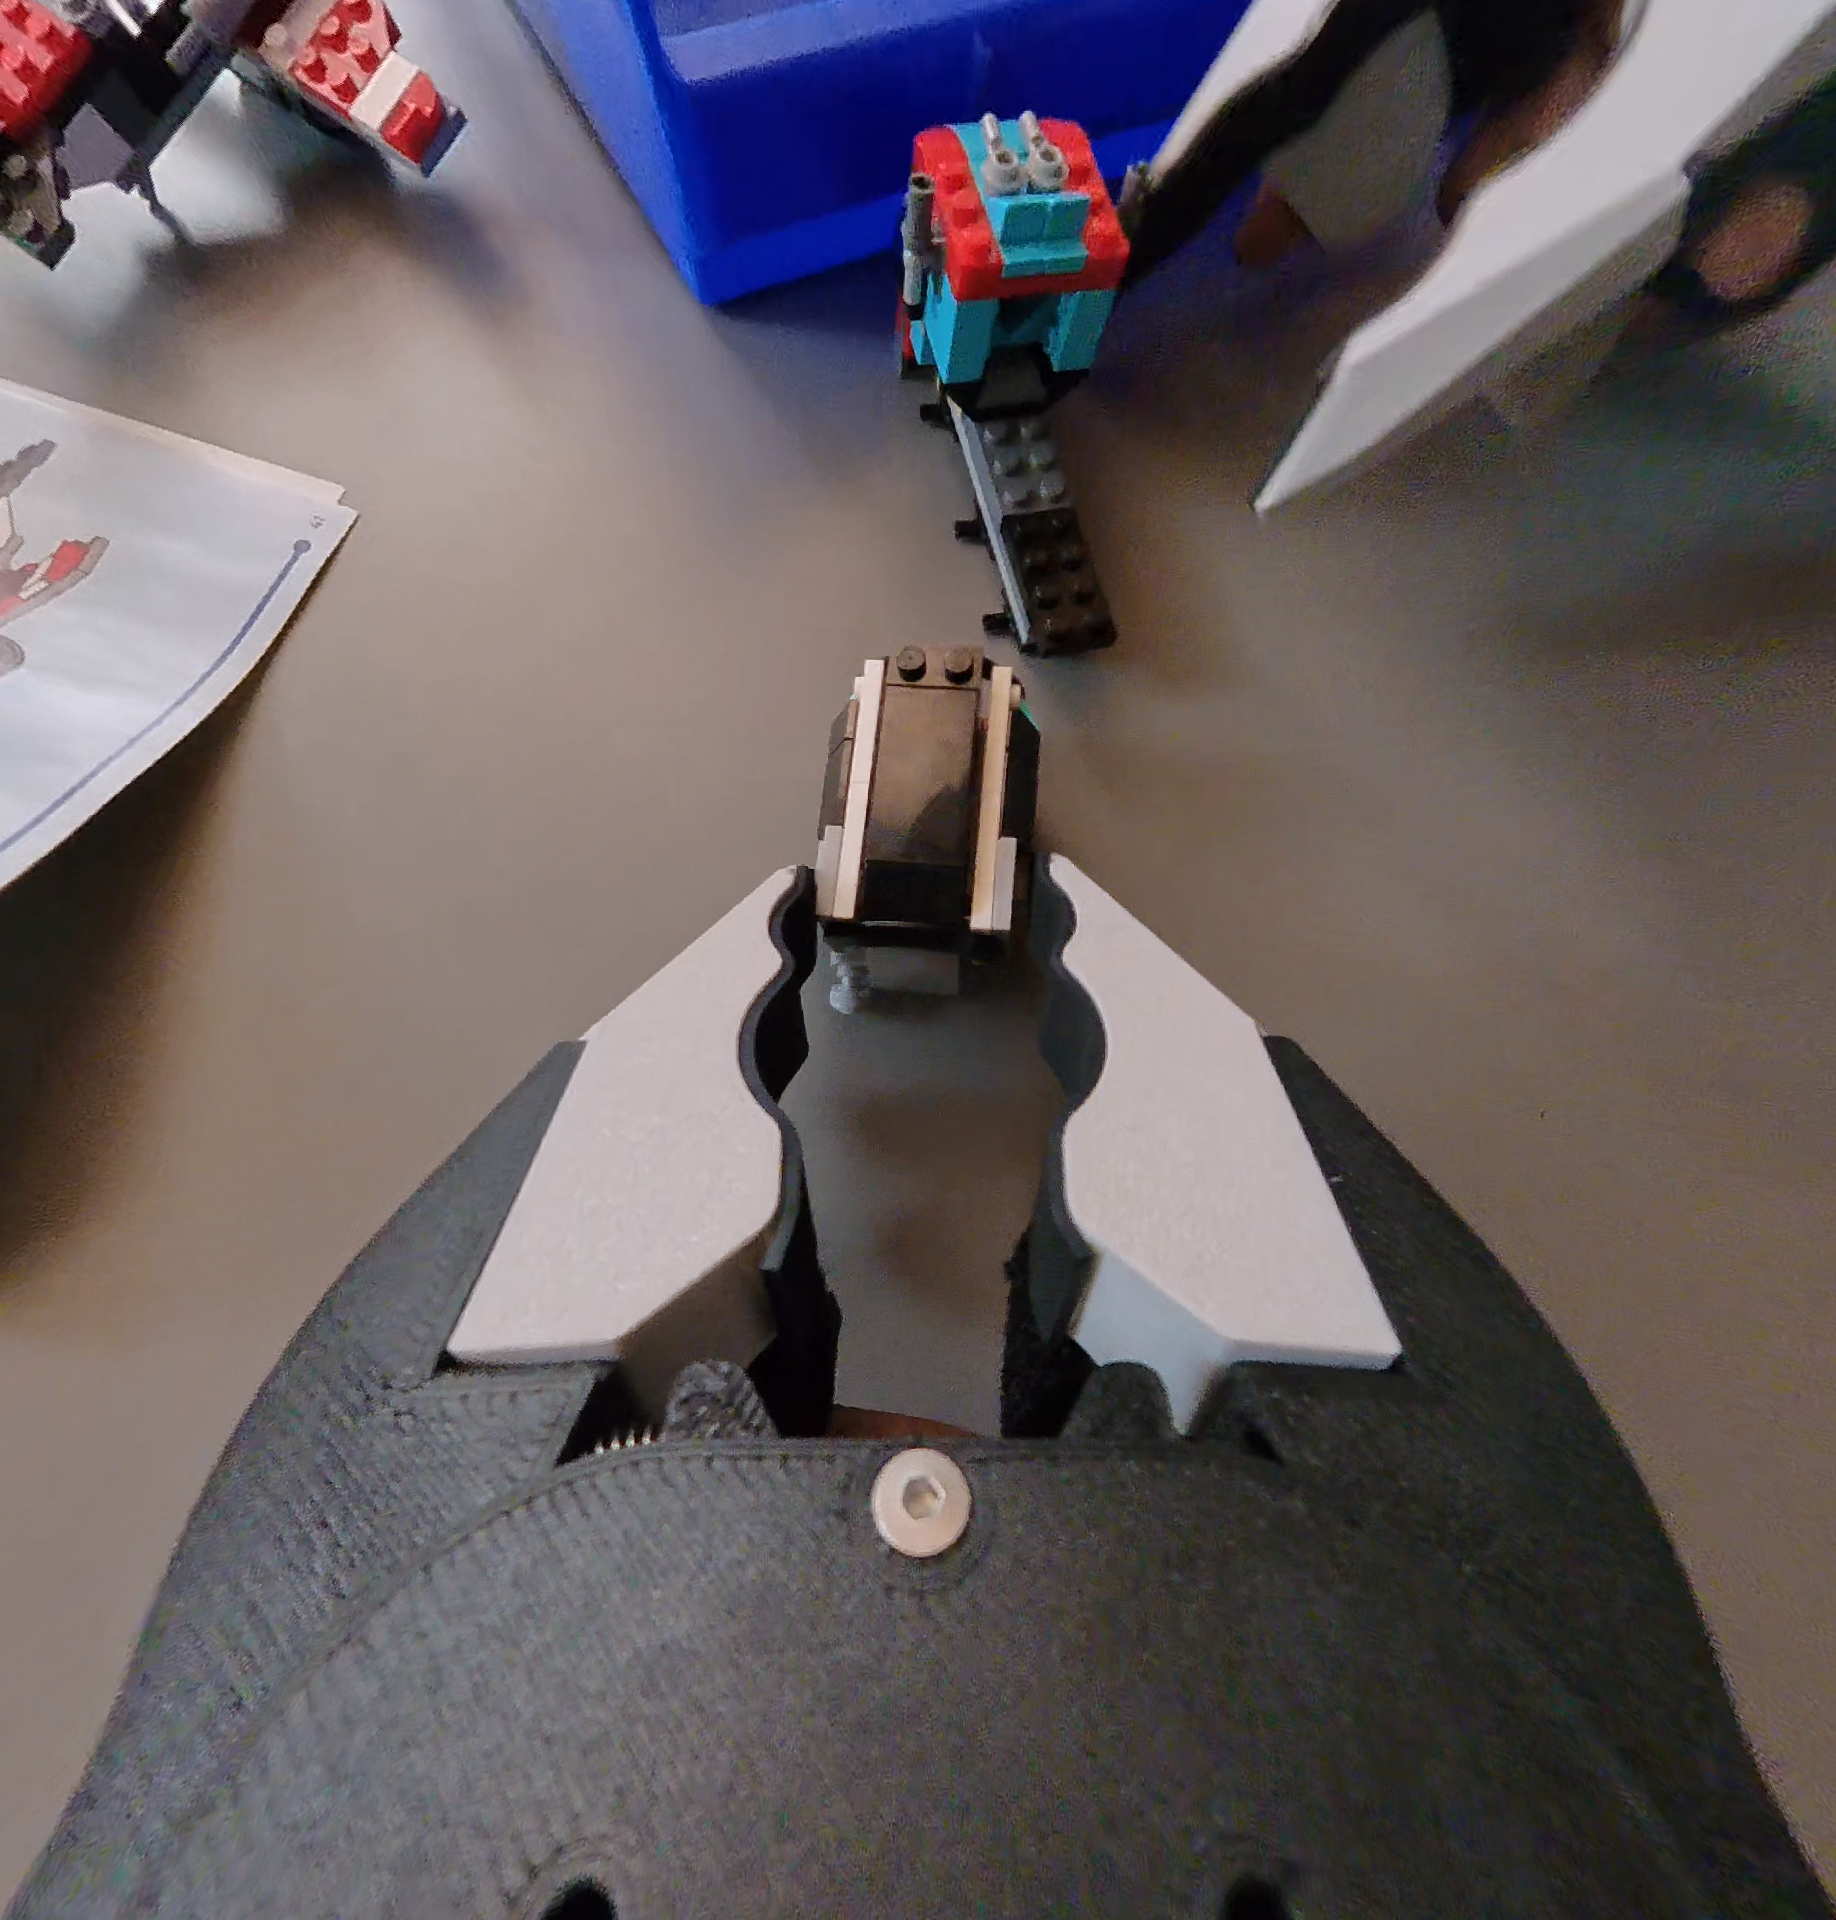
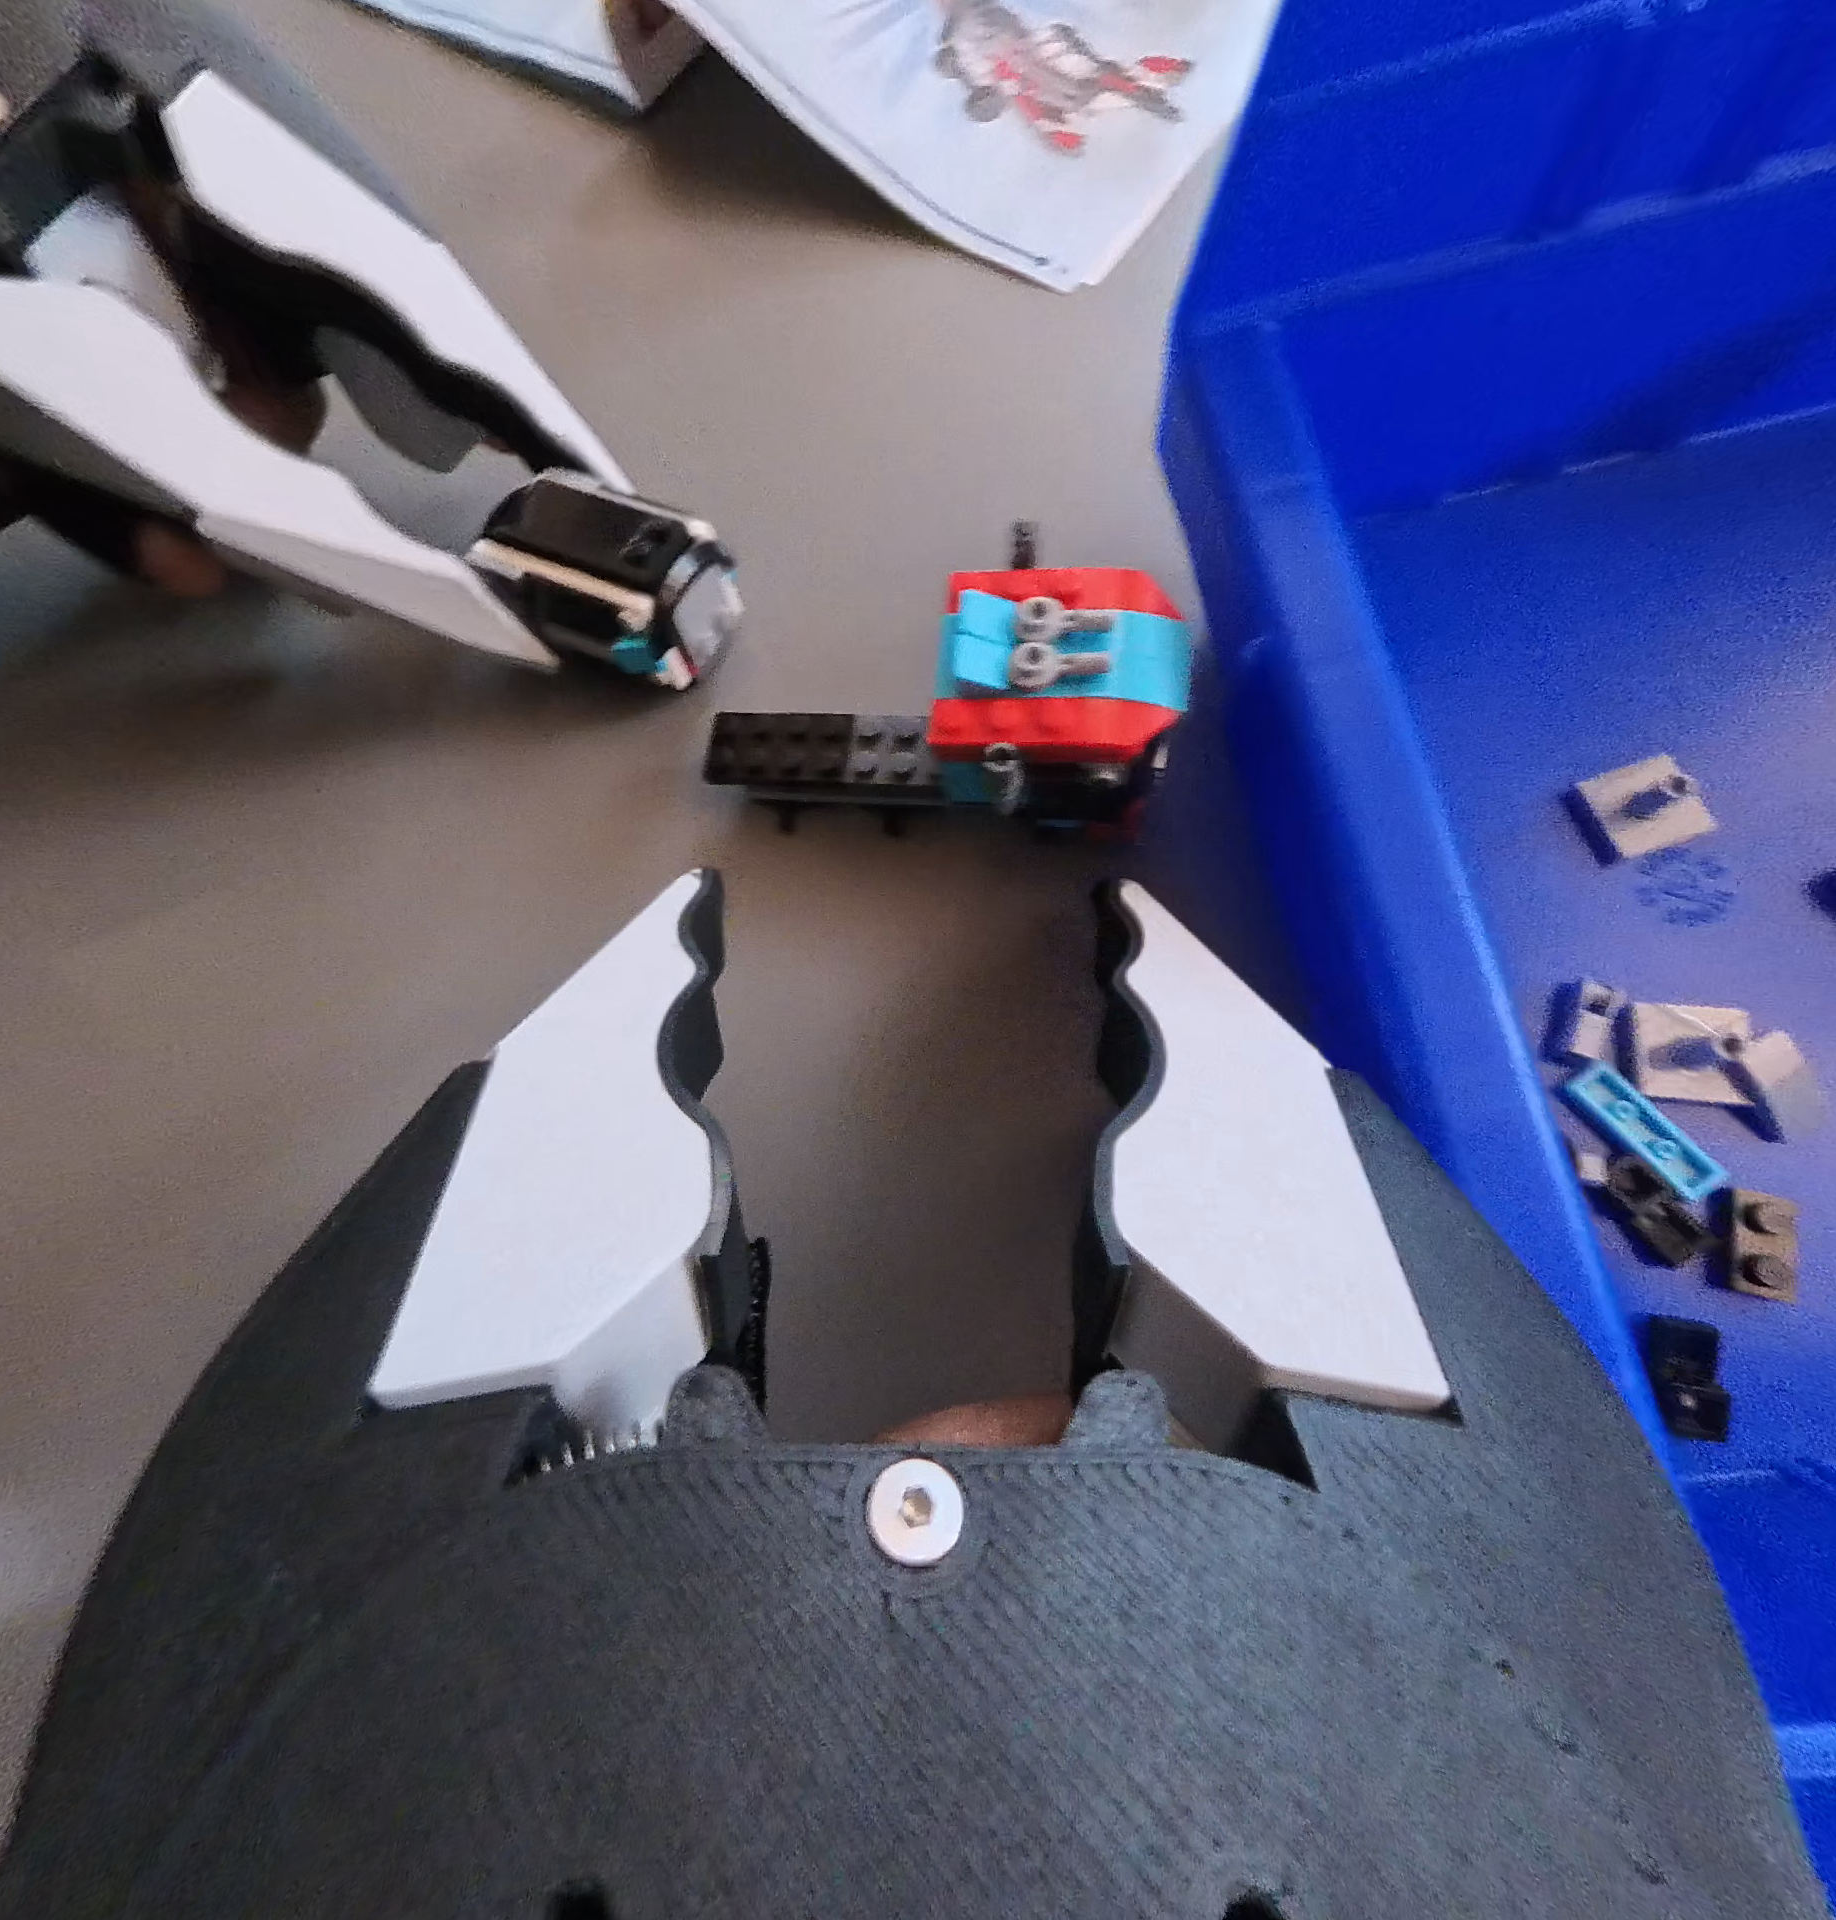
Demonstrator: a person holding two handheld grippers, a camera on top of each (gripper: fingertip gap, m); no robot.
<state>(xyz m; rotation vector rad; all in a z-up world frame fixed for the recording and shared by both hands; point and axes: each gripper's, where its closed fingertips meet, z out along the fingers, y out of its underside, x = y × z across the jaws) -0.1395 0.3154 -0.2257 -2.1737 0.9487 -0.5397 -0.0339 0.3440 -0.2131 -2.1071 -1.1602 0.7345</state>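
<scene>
Left claw point(image 1: 919, 883): clenched on a small black-and-white brick block point(image 1: 919, 800) – both pads press its sides, block sticks out past the tips, held above the counter point(image 1: 478, 1039).
Same block, right view point(image 2: 607, 597): teal and grey bits show on its far end.
Right claw point(image 2: 906, 883): released, fingers wide apart, only bare counter between them.
Nearest to right claw: red-and-teal brick model point(image 2: 1059, 665) with a black studded plate point(image 2: 789, 743) running off one side – just ahead of the tips, not touching.
Model position: on the counter, right beside the outer wall of the blue bin point(image 2: 1413, 520); the held block is near the free end of the plate, apart from it.
Bin contents: loose small pieces point(image 2: 1662, 1122) on the floor – white, teal, black.
Paper: instruction sheet point(image 1: 114, 623) flat on the counter, left of the left claw.
Far corner: another red, white and black brick build point(image 1: 197, 114), well apart from both claws.
</scene>
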